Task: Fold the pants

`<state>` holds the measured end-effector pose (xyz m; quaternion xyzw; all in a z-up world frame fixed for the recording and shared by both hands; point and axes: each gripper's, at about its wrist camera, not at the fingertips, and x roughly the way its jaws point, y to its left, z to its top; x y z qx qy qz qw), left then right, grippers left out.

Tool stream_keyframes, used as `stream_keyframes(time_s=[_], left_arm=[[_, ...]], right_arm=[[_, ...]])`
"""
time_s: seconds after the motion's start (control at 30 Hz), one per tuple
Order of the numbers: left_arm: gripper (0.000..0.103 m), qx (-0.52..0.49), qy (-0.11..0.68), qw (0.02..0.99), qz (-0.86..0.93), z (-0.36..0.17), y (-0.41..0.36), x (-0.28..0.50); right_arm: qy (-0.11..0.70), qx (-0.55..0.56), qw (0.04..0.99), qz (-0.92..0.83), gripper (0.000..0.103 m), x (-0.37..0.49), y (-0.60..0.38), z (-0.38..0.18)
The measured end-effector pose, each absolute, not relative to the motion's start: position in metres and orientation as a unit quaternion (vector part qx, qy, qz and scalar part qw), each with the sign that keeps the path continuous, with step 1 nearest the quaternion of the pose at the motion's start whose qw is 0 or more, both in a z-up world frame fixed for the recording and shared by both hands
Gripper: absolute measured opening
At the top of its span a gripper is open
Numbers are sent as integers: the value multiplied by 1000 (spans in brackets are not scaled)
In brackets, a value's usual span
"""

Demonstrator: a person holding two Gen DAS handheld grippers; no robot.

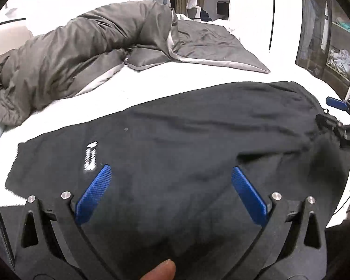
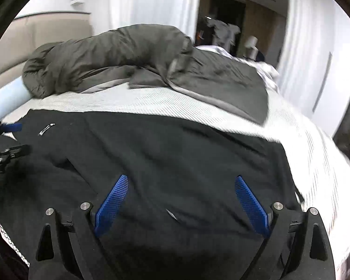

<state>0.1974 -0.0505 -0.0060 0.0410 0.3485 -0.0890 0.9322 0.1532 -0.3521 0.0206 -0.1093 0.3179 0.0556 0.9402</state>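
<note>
Black pants (image 1: pixel 175 140) lie spread across the white bed (image 1: pixel 175 79), with a small white logo (image 1: pixel 90 156) near their left end. They also fill the lower half of the right wrist view (image 2: pixel 175 158). My left gripper (image 1: pixel 171 171) is open just above the pants, its blue fingers (image 1: pixel 94 193) wide apart with nothing between them. My right gripper (image 2: pixel 182 180) is open above the pants too, empty. The right gripper shows at the right edge of the left wrist view (image 1: pixel 338 114). The left gripper shows at the left edge of the right wrist view (image 2: pixel 4 142).
A rumpled grey duvet (image 1: pixel 81 46) lies along the far side of the bed, also in the right wrist view (image 2: pixel 128 58). A beige headboard (image 2: pixel 35 37) stands at the left. A dark wardrobe (image 1: pixel 326 35) stands at the right. White curtains (image 2: pixel 140 0) hang behind.
</note>
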Motion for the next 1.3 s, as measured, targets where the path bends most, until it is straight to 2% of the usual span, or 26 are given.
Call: stream_keyframes(time_s=[0.23, 0.4, 0.7, 0.87, 0.93, 1.03, 1.13, 1.3], left_arm=[[102, 63, 372, 923, -81, -16, -86, 272], [102, 59, 394, 916, -54, -38, -83, 307], [102, 48, 428, 902, -37, -69, -63, 340], [102, 59, 449, 891, -29, -84, -57, 348], [103, 95, 465, 880, -11, -93, -56, 349], [103, 116, 468, 876, 6, -93, -42, 344], [103, 134, 474, 868, 59, -94, -12, 340], [103, 124, 478, 860, 126, -99, 57, 334]], right_arm=[[354, -129, 920, 105, 96, 225, -281, 5], [365, -158, 910, 119, 96, 256, -244, -10], [395, -163, 895, 125, 96, 291, -229, -34], [427, -202, 874, 117, 96, 302, -225, -53], [453, -214, 859, 101, 96, 307, -234, -68], [485, -154, 855, 98, 96, 313, -274, -70], [482, -174, 858, 14, 97, 312, -328, -64], [488, -118, 860, -95, 98, 307, -426, -60]])
